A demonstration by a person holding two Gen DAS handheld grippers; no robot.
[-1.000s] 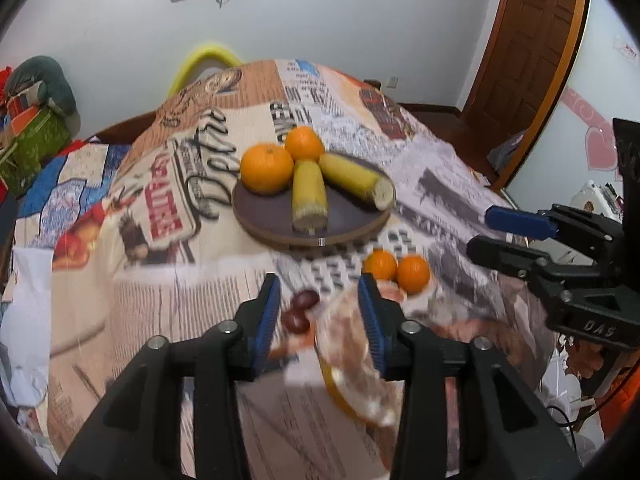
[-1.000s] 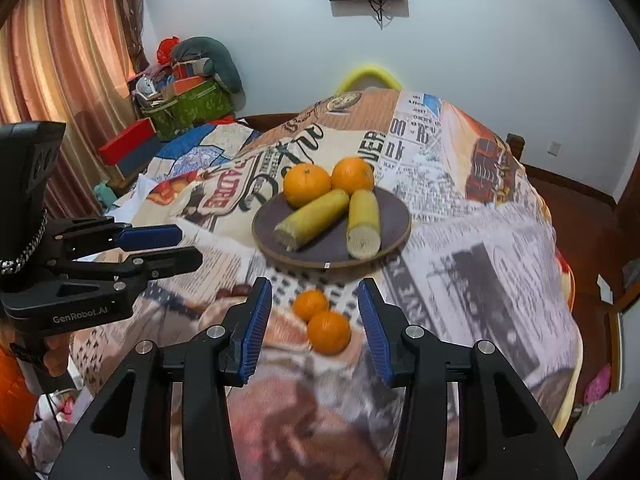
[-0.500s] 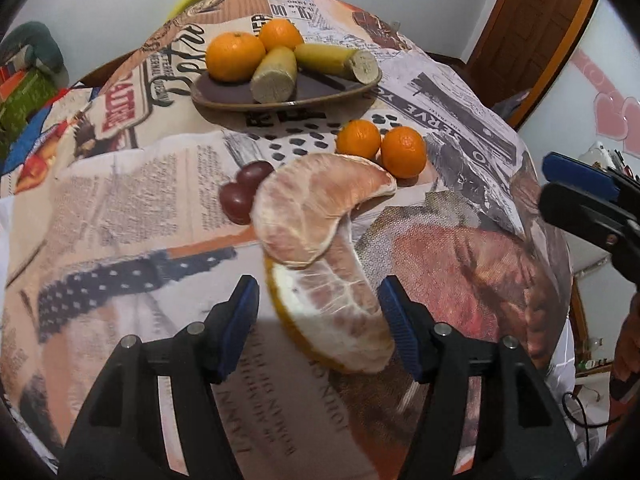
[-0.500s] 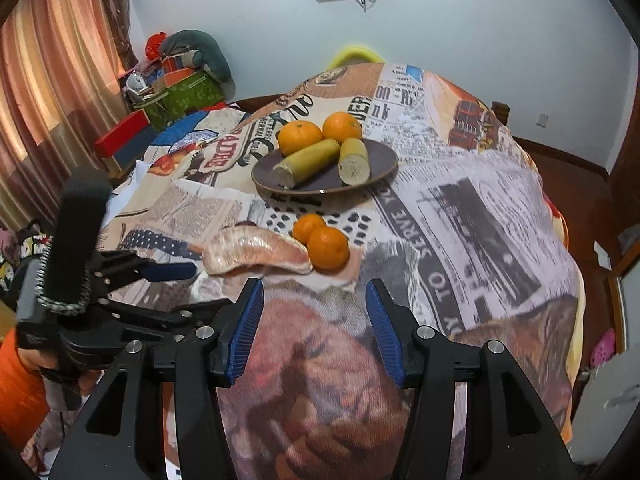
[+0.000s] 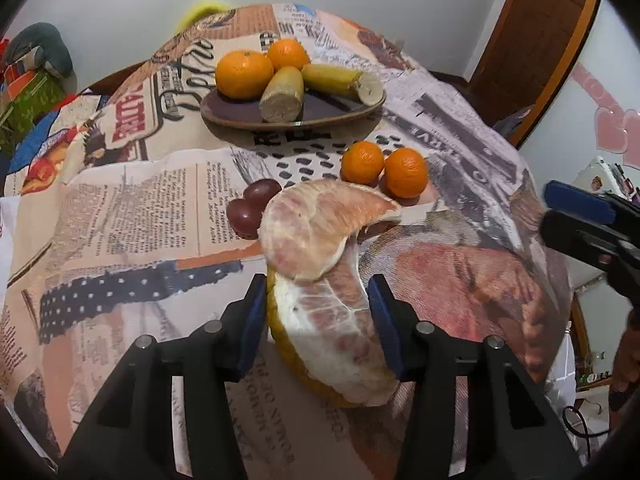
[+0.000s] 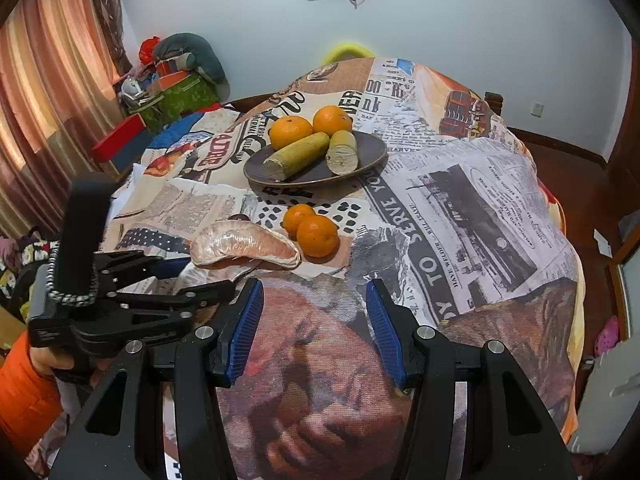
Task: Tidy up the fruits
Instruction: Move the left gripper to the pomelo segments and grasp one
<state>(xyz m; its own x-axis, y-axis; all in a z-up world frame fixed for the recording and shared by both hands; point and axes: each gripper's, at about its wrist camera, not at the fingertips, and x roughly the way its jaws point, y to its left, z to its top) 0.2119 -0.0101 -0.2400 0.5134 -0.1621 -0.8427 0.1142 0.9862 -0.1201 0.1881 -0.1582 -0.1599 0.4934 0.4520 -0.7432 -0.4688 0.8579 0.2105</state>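
In the left wrist view, the left gripper has its two blue-padded fingers set on either side of a large peeled pomelo piece with yellow rind underneath. The pads sit against or just beside the near part of the fruit; whether they press it I cannot tell. The fruit's far end curves over toward two dark purple fruits, which lie side by side on the newspaper-print tablecloth. Just beyond the pomelo piece lie two small mandarins, touching each other. Farther back stands a dark round plate holding two oranges and two yellow corn cobs. The right gripper shows at the right edge, over the table's rim.

In the right wrist view, the right gripper is wide open with nothing between its blue pads, only the tablecloth below. The pomelo piece lies ahead and to the left, with the left gripper reaching in at its near end from the left; its fingertips are partly hidden. The two mandarins sit just right of the pomelo piece, and the plate with oranges and corn cobs stands behind them.
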